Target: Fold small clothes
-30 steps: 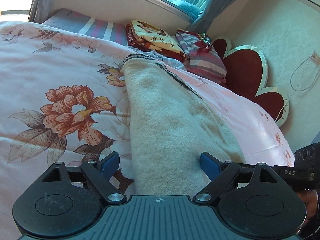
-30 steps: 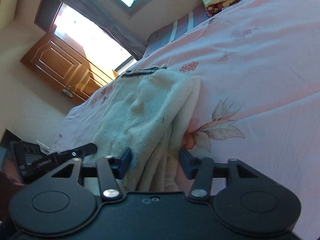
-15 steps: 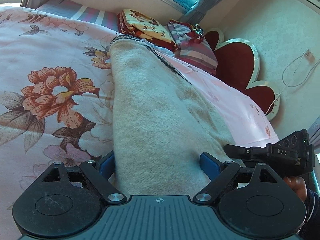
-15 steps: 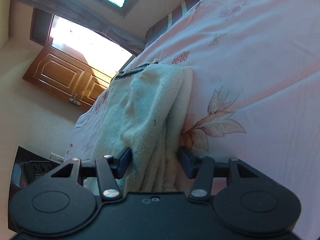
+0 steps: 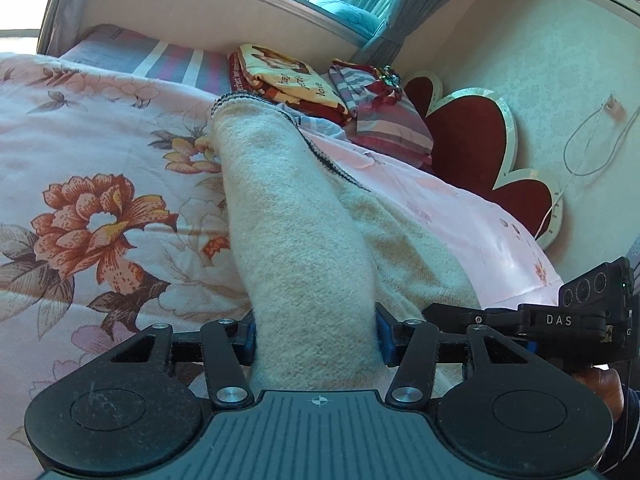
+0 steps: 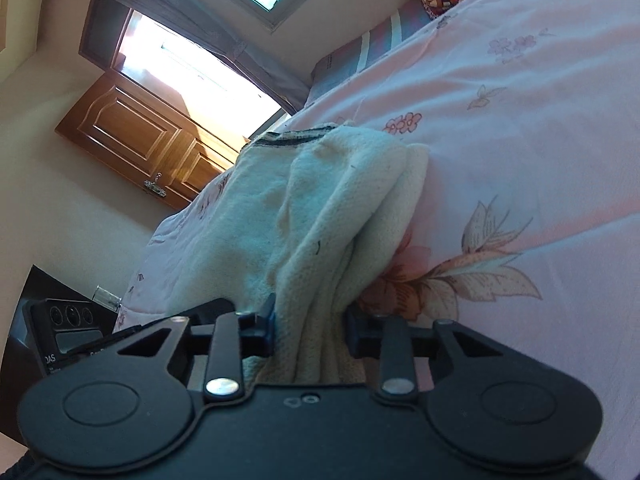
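Cream knit garment lies lengthwise on the floral bedspread, its near end gathered and lifted off the bed, its dark-trimmed far edge resting near the folded blankets at the headboard.

Left gripper is clamped on a thick roll of that near end; both blue pads press into the knit. Right gripper is clenched on a bunch of at least 3 layers, though how many are truly caught is hard to judge from this angle.

Risks noted:
1. Uneven bunching in the right jaws; a loose layer could slip free when the cloth is carried over, leaving a crooked fold.
2. The 2 grippers sit close together, so a mistimed move could knock them.
3. The knit may drag the bedspread and wrinkle beneath.
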A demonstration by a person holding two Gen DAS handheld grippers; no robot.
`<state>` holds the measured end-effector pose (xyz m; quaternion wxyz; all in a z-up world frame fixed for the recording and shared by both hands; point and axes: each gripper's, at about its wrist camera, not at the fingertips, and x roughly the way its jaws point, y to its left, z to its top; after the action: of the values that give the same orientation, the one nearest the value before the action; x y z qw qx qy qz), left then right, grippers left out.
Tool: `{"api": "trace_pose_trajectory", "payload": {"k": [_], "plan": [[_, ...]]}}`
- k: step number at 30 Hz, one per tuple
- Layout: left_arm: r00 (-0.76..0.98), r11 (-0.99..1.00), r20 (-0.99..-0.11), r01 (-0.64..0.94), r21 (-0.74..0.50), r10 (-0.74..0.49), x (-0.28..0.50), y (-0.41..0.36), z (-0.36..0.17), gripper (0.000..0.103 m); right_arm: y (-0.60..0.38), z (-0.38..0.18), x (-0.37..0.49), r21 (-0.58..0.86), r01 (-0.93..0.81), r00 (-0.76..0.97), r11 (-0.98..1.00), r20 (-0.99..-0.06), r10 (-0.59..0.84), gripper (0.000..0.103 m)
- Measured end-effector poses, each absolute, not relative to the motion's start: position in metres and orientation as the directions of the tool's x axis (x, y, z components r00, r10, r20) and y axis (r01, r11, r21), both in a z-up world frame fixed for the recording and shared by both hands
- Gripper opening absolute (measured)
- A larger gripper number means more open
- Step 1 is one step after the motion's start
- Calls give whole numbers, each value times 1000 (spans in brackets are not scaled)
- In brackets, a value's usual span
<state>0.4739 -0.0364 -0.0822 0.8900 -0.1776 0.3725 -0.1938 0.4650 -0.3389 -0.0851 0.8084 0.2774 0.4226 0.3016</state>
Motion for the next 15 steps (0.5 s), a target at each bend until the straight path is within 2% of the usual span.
{"api": "trace_pose_trajectory", "payload": {"k": [6, 15], "plan": [[650, 846, -563, 261, -465, -510, 466, -40, -59, 52, -345, -56, 451, 687, -283, 506, 669, -486, 713, 29], [657, 832, -525, 328, -447, -541, 450, -30, -32, 52, -327, -18, 431, 622, -321, 551, 714, -490, 675, 29]]}}
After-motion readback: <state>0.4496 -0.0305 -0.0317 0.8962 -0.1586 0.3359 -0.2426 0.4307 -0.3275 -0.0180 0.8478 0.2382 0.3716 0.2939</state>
